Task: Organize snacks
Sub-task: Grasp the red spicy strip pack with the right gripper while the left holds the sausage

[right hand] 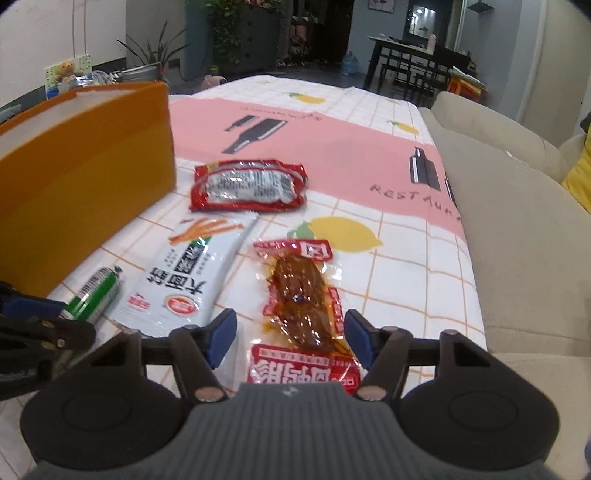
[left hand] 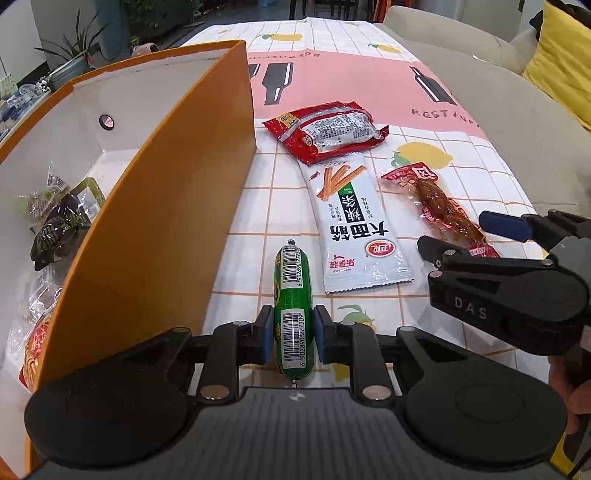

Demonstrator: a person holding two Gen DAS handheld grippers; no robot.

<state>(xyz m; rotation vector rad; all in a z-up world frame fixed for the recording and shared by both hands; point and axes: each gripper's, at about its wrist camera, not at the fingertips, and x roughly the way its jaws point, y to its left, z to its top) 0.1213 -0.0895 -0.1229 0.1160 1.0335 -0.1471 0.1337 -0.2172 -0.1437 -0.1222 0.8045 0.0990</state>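
Your box (left hand: 177,206) is orange outside, white inside. The sausage (left hand: 293,295) is green with white barcode labels. The cloth (left hand: 332,74) shows an orange grid on white, yellow lemons and a pink band. Pads (right hand: 221,338) are blue.

The bench (right hand: 369,155) wore a checked cloth with a pink band and printed lemons. Along its right edge stood a beige sofa (right hand: 517,229) with a yellow cushion (left hand: 561,59). Past the far edge the room was dim, with a dark dining table (right hand: 402,46) and chairs. Near the far left corner, potted plants (right hand: 147,55) stood against a pale wall (right hand: 55,33).
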